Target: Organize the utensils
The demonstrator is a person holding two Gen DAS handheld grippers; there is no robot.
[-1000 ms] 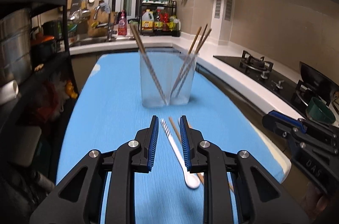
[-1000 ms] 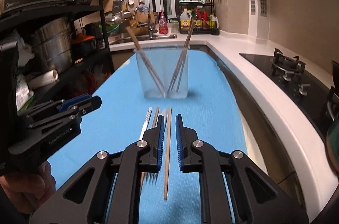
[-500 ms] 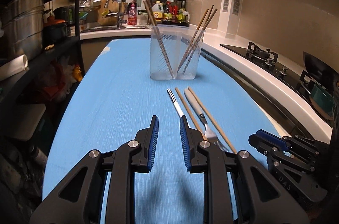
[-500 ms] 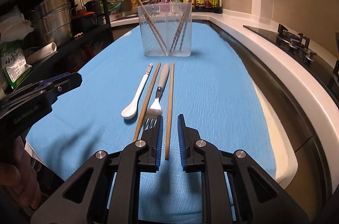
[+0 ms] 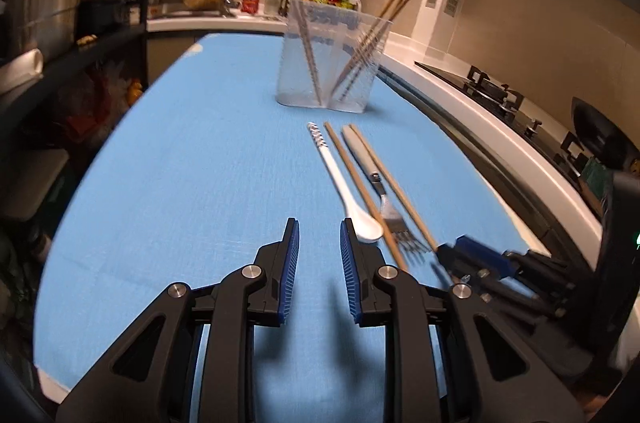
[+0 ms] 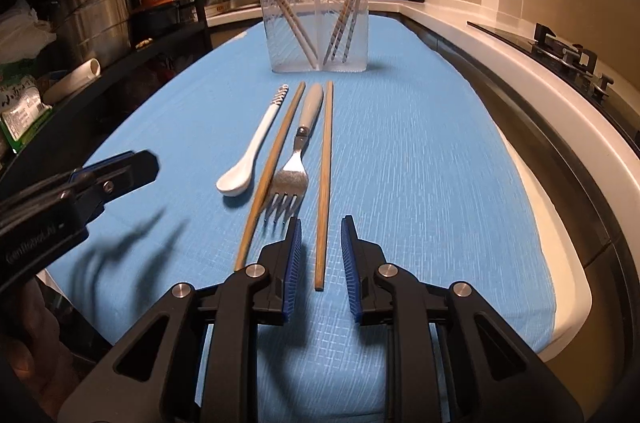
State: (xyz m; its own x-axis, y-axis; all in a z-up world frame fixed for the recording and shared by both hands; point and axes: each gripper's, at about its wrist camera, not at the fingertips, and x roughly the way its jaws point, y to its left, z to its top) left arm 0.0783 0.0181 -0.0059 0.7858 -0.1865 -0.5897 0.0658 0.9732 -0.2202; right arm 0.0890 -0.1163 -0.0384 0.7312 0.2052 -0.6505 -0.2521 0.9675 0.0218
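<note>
Left wrist view: we see the left gripper (image 5: 319, 226) low over the blue cloth (image 5: 192, 183), its jaws a little apart with only bare cloth between them. Just right of its right finger lies a white spoon (image 5: 347, 189), bowl toward us, striped handle pointing away. Beside it, in order to the right: a wooden chopstick (image 5: 362, 189), a fork (image 5: 380, 189) with a grey handle, and a second chopstick (image 5: 394, 183). Farther back a clear two-compartment holder (image 5: 332, 63) stands upright with chopsticks leaning in each half. The right gripper (image 5: 476, 257) shows at the lower right, blurred, near the fork's tines.

Right wrist view: we note the right gripper (image 6: 320, 227) with jaws slightly parted; they have just been opening. The near end of the right-hand chopstick (image 6: 325, 183) lies between the fingers, but the pads are not pressing on it. The fork (image 6: 294, 167), the other chopstick (image 6: 274, 163) and the spoon (image 6: 252, 151) lie to its left. The holder (image 6: 318, 19) stands beyond them. The left gripper (image 6: 116, 169) enters from the left edge, blurred.
</note>
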